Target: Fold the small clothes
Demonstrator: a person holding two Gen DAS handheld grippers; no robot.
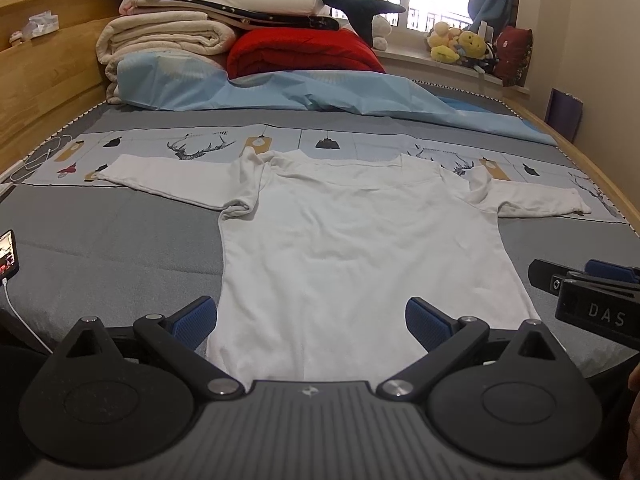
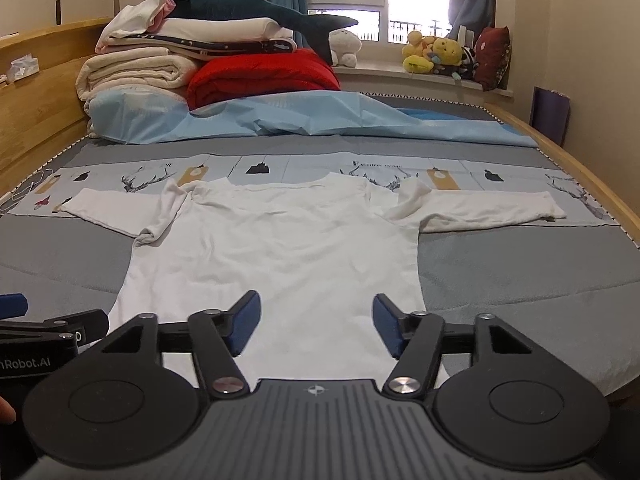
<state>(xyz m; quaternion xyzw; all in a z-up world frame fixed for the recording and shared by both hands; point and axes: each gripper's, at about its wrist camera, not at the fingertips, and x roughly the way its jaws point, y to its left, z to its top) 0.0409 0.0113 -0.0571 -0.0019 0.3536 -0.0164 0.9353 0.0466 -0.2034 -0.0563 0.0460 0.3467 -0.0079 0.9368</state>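
A white long-sleeved shirt (image 1: pixel 360 248) lies spread flat on the grey bed, hem towards me, sleeves out to both sides; it also shows in the right wrist view (image 2: pixel 280 248). My left gripper (image 1: pixel 311 320) is open and empty just above the hem, its blue pads (image 1: pixel 196 320) straddling the shirt's lower left part. My right gripper (image 2: pixel 316 324) is open and empty above the hem's right part. The right gripper shows at the right edge of the left wrist view (image 1: pixel 588 284), and the left gripper shows at the left edge of the right wrist view (image 2: pixel 52 328).
Folded blankets and a red quilt (image 1: pixel 296 52) are stacked at the head of the bed beside a wooden headboard (image 1: pixel 44 80). A light blue sheet (image 1: pixel 320 92) lies behind the shirt. A phone on a cable (image 1: pixel 8 256) lies at the left. Plush toys (image 1: pixel 460 46) sit on the windowsill.
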